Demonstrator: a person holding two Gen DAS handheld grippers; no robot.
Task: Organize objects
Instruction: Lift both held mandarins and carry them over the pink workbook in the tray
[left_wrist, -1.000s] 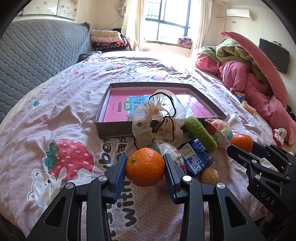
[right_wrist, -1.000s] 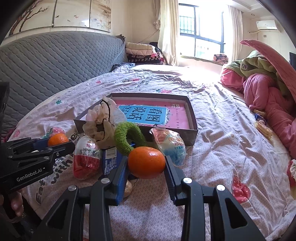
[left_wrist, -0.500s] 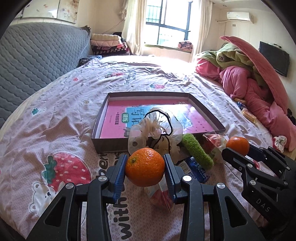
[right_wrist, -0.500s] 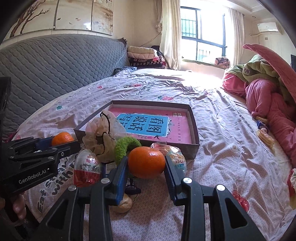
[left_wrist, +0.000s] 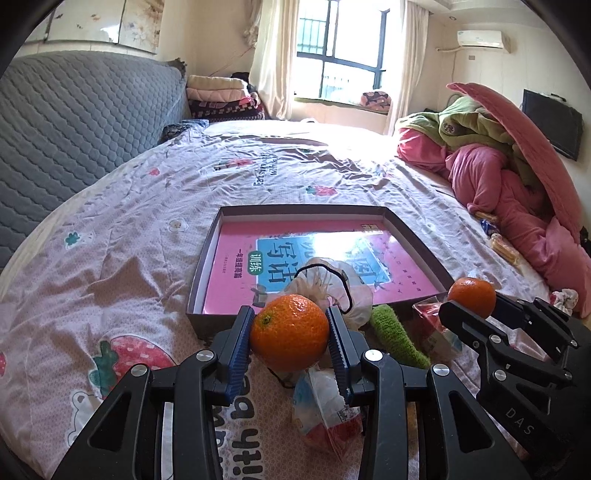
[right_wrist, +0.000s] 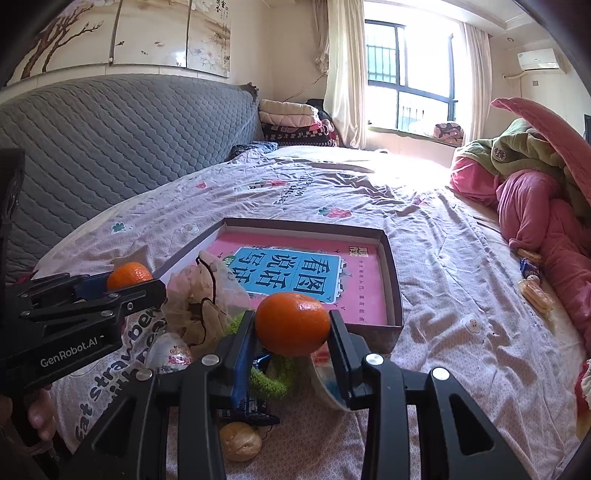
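Note:
Each gripper holds an orange above the bed. My left gripper (left_wrist: 290, 338) is shut on one orange (left_wrist: 290, 338); it also shows at the left of the right wrist view (right_wrist: 129, 275). My right gripper (right_wrist: 291, 325) is shut on a second orange (right_wrist: 291, 325), seen in the left wrist view at the right (left_wrist: 472, 297). Just beyond both lies a shallow brown box (left_wrist: 207, 266) (right_wrist: 391, 266) with a pink book inside. Before its near wall sit a gauze pouch (right_wrist: 199, 295), a green knitted piece (left_wrist: 395, 336), wrapped snacks (left_wrist: 325, 410) and a small bun (right_wrist: 240, 441).
The pink printed bedsheet (left_wrist: 110, 258) spreads all around. A grey quilted headboard (right_wrist: 110, 140) rises at the left. Pink and green bedding (left_wrist: 498, 166) is heaped at the right, with small snack packets (right_wrist: 532, 288) beside it. Folded blankets (right_wrist: 291, 122) lie under the window.
Both grippers have risen and moved forward with their oranges toward the box. The pile of small items has slid lower in both views.

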